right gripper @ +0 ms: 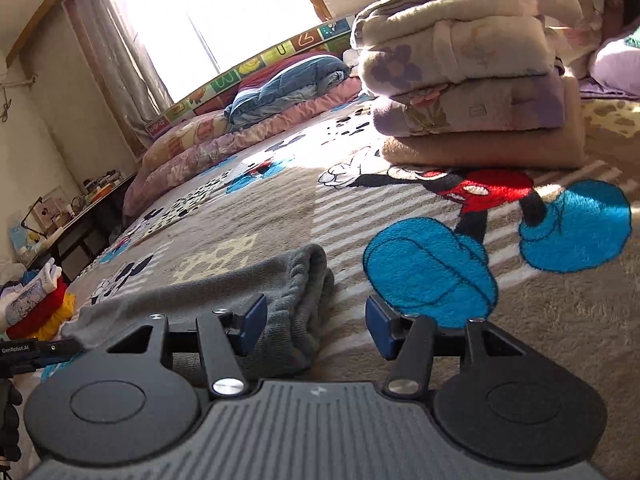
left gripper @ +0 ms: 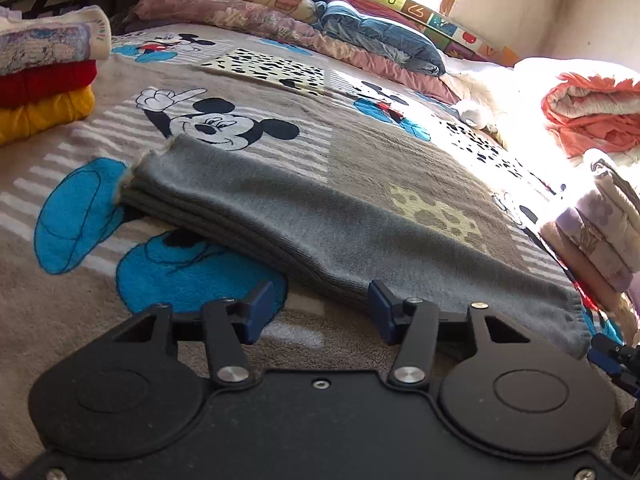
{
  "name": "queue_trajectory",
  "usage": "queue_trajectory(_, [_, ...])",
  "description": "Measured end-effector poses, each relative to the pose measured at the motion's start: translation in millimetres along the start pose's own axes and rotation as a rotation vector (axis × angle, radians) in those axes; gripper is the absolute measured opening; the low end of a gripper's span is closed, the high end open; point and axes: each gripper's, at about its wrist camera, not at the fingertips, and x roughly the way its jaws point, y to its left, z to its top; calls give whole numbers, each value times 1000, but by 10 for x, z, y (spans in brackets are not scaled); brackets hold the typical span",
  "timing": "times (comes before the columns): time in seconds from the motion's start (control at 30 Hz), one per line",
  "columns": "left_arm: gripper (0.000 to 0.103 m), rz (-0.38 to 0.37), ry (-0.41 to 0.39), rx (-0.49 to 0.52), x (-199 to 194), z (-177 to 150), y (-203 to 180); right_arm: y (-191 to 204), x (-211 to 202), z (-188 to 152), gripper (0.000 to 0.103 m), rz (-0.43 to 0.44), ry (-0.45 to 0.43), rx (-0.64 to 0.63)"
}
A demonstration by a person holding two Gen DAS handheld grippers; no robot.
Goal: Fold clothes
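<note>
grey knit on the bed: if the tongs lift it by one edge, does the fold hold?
Probably not. The grey knit looks soft, its layers sagging to follow the blanket, so it would likely droop and unfold. Its fuzzy weave should grip rather than slip. It seems light.

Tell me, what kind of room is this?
Most likely a bedroom. A cartoon-mouse blanket covers a wide bed, pillows lie along the far edge, and stacks of folded clothes sit on it by a sunny window.
</note>
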Motion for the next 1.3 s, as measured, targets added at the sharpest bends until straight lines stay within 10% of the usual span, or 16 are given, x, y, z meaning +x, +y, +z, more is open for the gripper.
queue_trajectory(0.4, [65, -115, -10, -606, -7, 14, 748, -302, 49, -107, 62, 135, 30, 218])
queue_trajectory(1.3, [65, -28, -98, -776, 533, 605, 1094, -14, 472, -45, 65, 135, 92, 109])
